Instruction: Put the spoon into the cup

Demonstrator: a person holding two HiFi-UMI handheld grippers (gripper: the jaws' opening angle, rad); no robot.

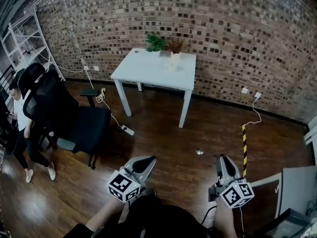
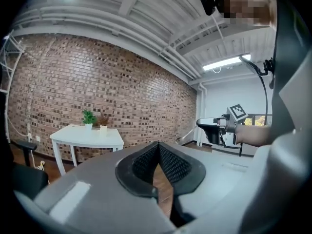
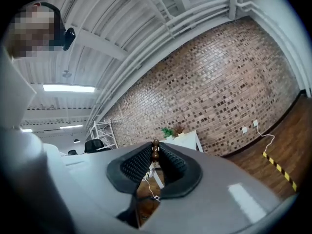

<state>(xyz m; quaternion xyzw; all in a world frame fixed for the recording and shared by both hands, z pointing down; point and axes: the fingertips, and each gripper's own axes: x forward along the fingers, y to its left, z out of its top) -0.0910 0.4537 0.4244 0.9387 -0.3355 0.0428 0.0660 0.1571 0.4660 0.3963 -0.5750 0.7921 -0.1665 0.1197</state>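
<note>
My right gripper [image 1: 223, 158] is shut on a spoon [image 1: 199, 151]. The spoon's thin handle runs out to the left and its small bowl hangs over the wood floor. In the right gripper view its brown handle end [image 3: 155, 149] sticks up between the pads. The left gripper view shows the spoon [image 2: 187, 132] slanting down from the right gripper [image 2: 200, 123]. My left gripper [image 1: 148, 159] is shut with nothing in it. Far ahead, a white table [image 1: 143, 73] carries two potted plants [image 1: 155, 42] and a small pale object [image 1: 172, 66]. I cannot tell whether that object is the cup.
A black office chair [image 1: 74, 118] stands on the left, with a person [image 1: 22, 128] and white shelving [image 1: 25, 43] beyond it. A power strip [image 1: 128, 130] and cable lie near the table legs. A yellow-black strip [image 1: 243, 143] and grey furniture [image 1: 297, 187] are on the right.
</note>
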